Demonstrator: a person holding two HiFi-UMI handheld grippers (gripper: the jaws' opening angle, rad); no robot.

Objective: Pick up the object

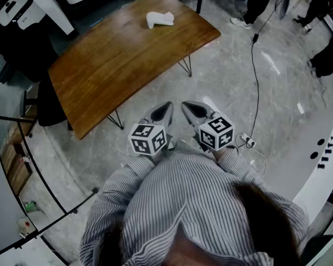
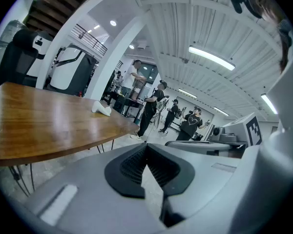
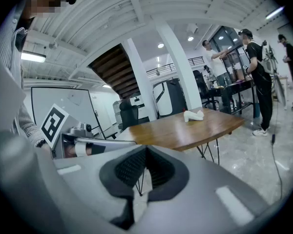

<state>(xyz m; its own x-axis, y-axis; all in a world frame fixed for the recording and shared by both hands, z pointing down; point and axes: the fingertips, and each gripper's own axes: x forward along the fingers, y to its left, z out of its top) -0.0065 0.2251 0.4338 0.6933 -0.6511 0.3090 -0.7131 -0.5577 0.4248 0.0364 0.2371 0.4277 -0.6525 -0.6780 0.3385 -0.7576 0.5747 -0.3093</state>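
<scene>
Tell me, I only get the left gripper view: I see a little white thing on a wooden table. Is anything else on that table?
Observer: No. In the head view the white object lies alone, near the far edge of the table.
Operator: Is the other claw holding something?
Observer: No. The right gripper has its jaws together with nothing between them.
Operator: Are the claws close to the table?
Observer: Not yet. It and the left gripper hang over the floor, close to the person's striped shirt, short of the table's near edge.
</scene>
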